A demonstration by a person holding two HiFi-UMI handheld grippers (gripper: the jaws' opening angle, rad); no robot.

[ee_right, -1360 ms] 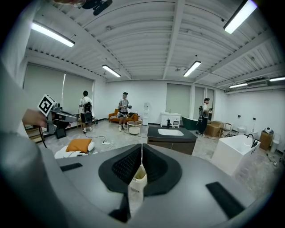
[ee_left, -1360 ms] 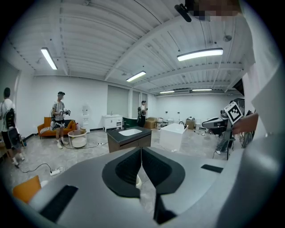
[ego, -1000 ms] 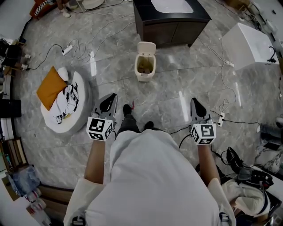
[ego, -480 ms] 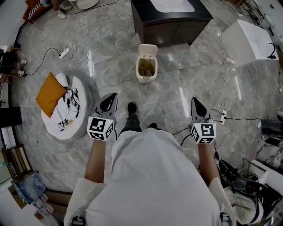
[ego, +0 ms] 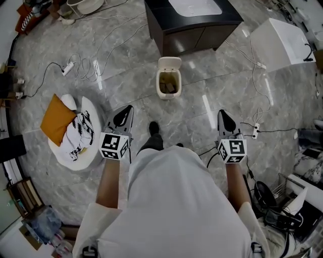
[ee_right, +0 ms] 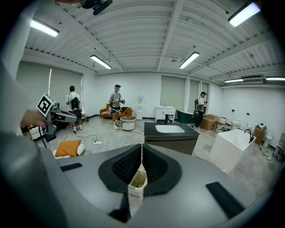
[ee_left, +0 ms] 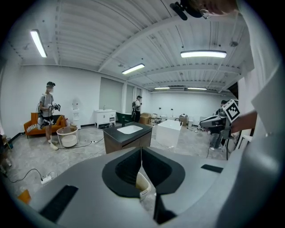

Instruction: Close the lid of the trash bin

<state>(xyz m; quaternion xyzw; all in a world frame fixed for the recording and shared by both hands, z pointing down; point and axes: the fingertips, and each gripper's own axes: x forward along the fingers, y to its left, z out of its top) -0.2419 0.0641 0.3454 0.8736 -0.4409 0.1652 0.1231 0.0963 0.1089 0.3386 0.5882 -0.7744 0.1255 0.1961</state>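
"Grey marble floor [ego: 186, 108] underfoot, but what sits nearest the lens?" asks the picture desk.

"A person [ego: 171, 201] in a white top, with a left gripper [ego: 127, 111] and a right gripper [ego: 222, 116] held out at either side of the body. Both sets of jaws are pressed together with nothing between them, and neither touches anything."

"And the trash bin?"

"Farther on, well apart from both grippers, the trash bin [ego: 168, 84] stands upright on the floor, roughly midway ahead between them. Its lid [ego: 169, 63] is tipped up and back, with brownish contents showing inside. Beyond it is a dark cabinet [ego: 174, 38] with a pale sink [ego: 194, 6] let into its top."

"How will it handle?"

"It looks like thin, light cream plastic, stiff enough to push on but likely to skid on polished stone if shoved. The lid appears hinged along the far edge. My judgement: closed jaws set against its raised free edge, easing it toward the person and down, should do, while the other gripper steadies the body."
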